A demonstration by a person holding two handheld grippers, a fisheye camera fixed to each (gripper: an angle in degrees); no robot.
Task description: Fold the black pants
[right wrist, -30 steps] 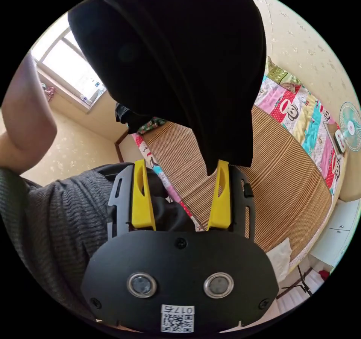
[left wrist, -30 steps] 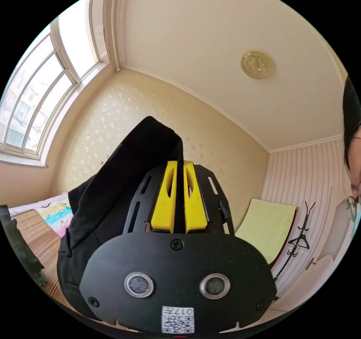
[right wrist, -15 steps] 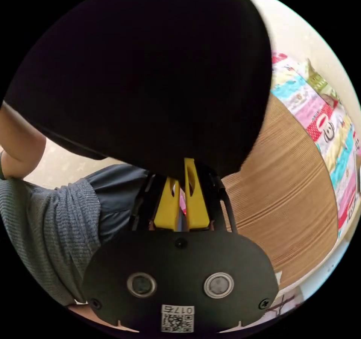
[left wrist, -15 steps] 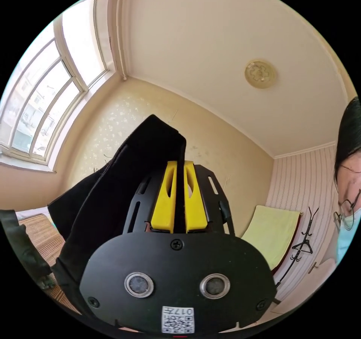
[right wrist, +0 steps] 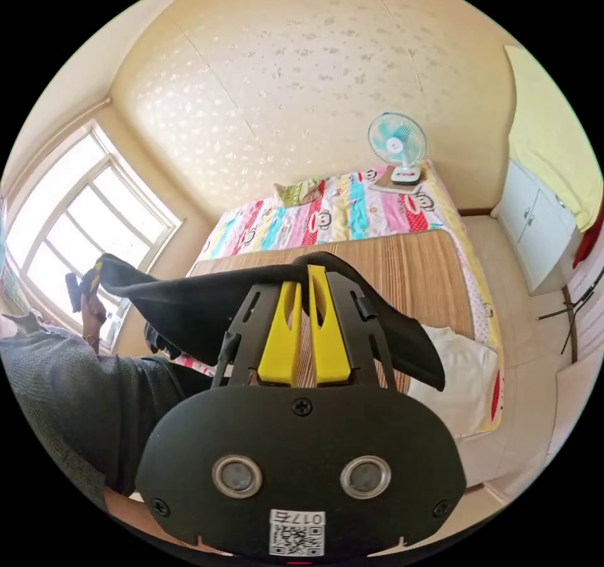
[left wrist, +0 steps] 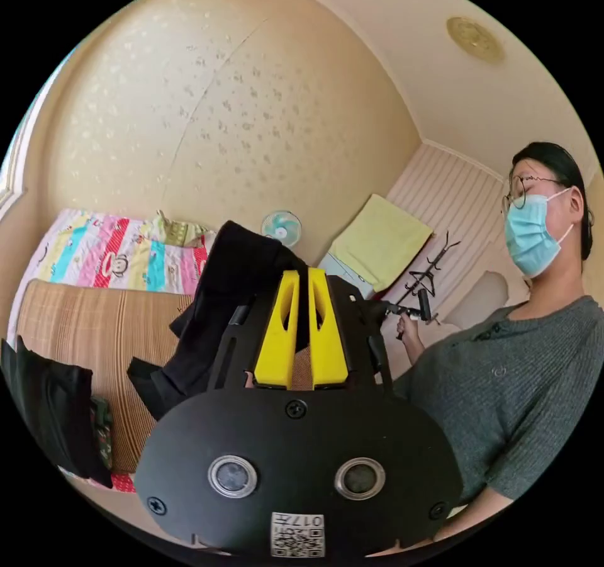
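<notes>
Black pants now hang stretched between my two grippers above the bamboo mat; my right gripper, open a second ago, pinches them like my left gripper, ready to lay flat.

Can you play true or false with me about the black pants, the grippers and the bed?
1. The left hand-held gripper is shut on the black pants. True.
2. The right hand-held gripper is wide open with nothing in it. False: its jaws are closed on the pants' edge.
3. The pants lie flat on the bed. False: they hang stretched in the air between the two grippers, above the striped mat.
4. A small fan stands at the far end of the bed. True.
5. Something white lies near the bed's corner. True.
</notes>
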